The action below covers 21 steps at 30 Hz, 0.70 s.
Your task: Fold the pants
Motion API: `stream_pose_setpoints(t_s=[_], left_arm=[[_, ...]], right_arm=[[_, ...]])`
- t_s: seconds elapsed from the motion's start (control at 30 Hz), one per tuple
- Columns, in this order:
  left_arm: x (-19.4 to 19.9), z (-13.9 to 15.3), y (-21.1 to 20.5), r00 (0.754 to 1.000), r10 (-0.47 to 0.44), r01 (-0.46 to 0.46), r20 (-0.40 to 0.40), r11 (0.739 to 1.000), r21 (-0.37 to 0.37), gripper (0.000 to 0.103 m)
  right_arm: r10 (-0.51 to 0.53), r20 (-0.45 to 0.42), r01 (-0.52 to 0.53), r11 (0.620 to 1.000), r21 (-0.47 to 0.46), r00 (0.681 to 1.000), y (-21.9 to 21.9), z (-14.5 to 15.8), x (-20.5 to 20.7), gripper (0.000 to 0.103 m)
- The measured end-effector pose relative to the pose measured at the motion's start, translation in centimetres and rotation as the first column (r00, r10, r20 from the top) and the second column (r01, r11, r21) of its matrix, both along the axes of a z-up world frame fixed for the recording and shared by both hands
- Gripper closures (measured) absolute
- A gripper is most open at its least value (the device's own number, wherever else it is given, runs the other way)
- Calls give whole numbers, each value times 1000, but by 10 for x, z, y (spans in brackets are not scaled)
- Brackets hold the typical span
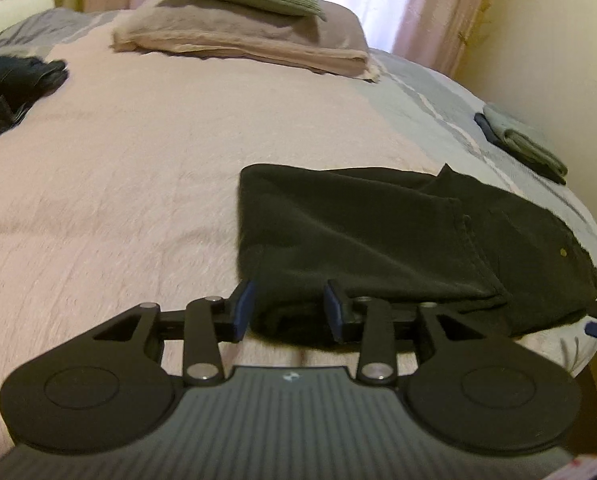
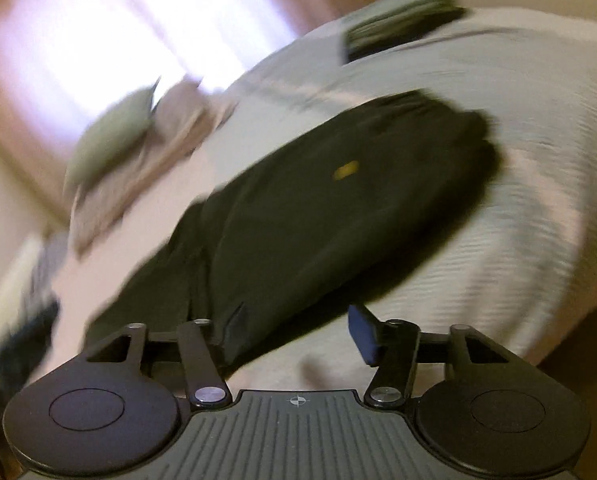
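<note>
Through the left wrist view, your left tongs stand wide apart, the blue pads straddling the near edge of the black pants without pinching it. The pants lie already doubled on the bed, spreading from centre out toward 3 o'clock, with a small brass rivet showing at the right end. At 12 o'clock sit the stacked pillows; at 10 o'clock a dark heap of clothes; at 2 o'clock a small folded pile. A sliver of your other tool shows at the 3 o'clock edge.

Through the right wrist view, heavily smeared by motion, your right tongs are also spread wide and empty, sitting over the near hem of the pants, which run from 8 o'clock up toward 1 o'clock.

You look to be between folds: one fold seems done, neither tool holds cloth. Next, I judge, you need both tongs to close on the near edge, gathering every layer, then carry it across evenly so the stack stays square.
</note>
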<state>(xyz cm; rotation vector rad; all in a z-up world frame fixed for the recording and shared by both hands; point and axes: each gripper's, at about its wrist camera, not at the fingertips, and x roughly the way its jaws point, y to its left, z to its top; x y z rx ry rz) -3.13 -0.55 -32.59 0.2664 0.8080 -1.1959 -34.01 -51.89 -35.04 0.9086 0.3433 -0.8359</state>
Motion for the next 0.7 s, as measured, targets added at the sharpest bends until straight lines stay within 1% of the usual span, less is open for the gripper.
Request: stream_pose_setpoints(t_s=[0.03,0.1,0.17,0.23,0.3,0.47,0.53,0.6,0.63,0.67,0.7], left_arm=[[2,1,4,1000,11,-11,-7,1000,2,68],[5,2,10,999,35,-35,-12,999,1,68],[10,3,14,998,61,-61,-10,998,0,68],[14,3,18,997,83,-83,-9,997,-2,67],[19,2,20,995,103,-103,-13,995,-3,67],[28,-3,22,990,136,-136,-31,991,12,66],[32,-5,23,989,145,-145,-33,989,12,66],[36,-7,24,987,158,-158,-35,987,12,66],[38,-8,24,986,162,-162,-38,987,11,66],[41,-9,25,985,166,-166,-43,986,10,66],[44,-11,25,984,174,-174,-47,985,13,66]], right_arm=[[-39,42,38,999,20,998,-5,-1,-14,44],[-122,137,114,992,61,983,-19,-3,-41,43],[-200,243,181,979,97,949,-30,-9,-65,43],[-245,328,212,968,135,912,-43,-17,-80,43],[-285,378,229,955,186,881,-58,-29,-88,43],[-364,433,240,918,315,824,-85,-68,-90,43],[-383,479,237,911,337,790,-89,-79,-90,44],[-360,539,219,926,308,762,-92,-79,-89,44],[-347,549,224,934,279,761,-92,-76,-88,44],[-336,538,226,938,262,773,-93,-75,-85,44],[-329,505,227,940,253,798,-95,-75,-81,46]])
